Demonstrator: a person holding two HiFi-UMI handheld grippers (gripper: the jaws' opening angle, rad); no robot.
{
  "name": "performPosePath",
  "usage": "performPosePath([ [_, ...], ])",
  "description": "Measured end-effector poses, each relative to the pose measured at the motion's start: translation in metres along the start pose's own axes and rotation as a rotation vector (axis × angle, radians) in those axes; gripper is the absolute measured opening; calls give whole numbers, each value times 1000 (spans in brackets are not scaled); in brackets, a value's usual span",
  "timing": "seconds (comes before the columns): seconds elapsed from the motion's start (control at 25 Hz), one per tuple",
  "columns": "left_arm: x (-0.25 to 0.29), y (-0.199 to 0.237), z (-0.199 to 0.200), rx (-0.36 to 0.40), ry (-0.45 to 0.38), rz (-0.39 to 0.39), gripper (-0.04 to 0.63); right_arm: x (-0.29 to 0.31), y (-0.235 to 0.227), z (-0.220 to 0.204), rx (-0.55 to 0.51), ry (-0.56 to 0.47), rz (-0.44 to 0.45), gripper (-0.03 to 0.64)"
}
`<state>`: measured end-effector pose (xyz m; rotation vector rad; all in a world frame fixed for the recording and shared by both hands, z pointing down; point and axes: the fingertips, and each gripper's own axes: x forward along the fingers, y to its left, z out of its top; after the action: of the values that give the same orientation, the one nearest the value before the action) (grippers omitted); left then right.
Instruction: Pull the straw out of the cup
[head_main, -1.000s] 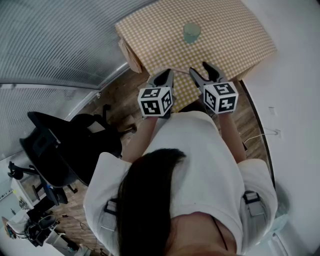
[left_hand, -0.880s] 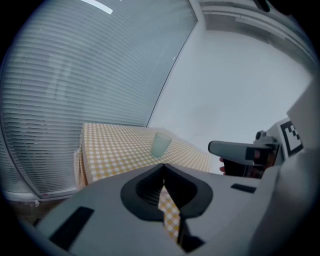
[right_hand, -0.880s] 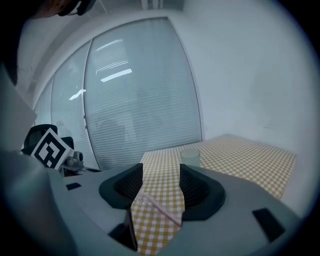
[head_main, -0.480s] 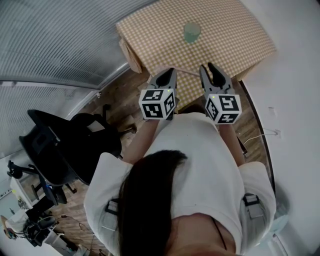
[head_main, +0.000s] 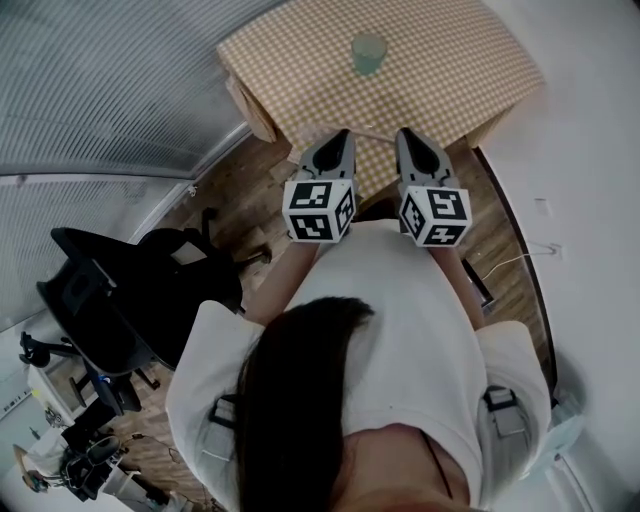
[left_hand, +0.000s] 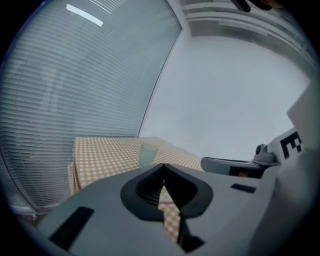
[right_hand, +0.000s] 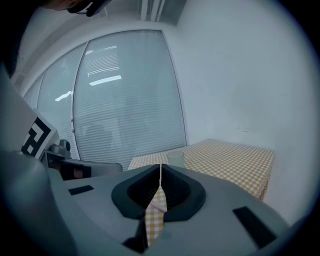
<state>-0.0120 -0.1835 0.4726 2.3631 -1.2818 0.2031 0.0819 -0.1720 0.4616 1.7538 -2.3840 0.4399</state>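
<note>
A pale green translucent cup (head_main: 368, 52) stands upright on the table with the yellow checked cloth (head_main: 450, 60); I make out no straw in it in any view. Both grippers hang in the air short of the table's near edge, well apart from the cup. My left gripper (head_main: 338, 138) is shut with nothing between its jaws, and the cup (left_hand: 148, 154) shows just above its tips (left_hand: 163, 169). My right gripper (head_main: 408, 136) is shut and empty too, pointing at the cup (right_hand: 175, 159) past its tips (right_hand: 160, 168).
A black office chair (head_main: 105, 300) stands on the wooden floor at the left. A wall of blinds (head_main: 110, 80) runs along the left of the table, a white wall (head_main: 590, 150) along the right. A thin cable (head_main: 510, 265) lies on the floor.
The right gripper's jaws have gone from wide open to shut. Both grippers have lifted a little and edged closer together towards the table; the left one stayed shut.
</note>
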Motion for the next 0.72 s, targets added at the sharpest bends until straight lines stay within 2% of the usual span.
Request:
performPosePath([
  [0.24,4,-3,-5,8,12,3,9,1,-2,-7,-15,19,-16,34],
  [0.72,10,-4,-11,29,33,10,9,4,7,-19,-18,47,15,34],
])
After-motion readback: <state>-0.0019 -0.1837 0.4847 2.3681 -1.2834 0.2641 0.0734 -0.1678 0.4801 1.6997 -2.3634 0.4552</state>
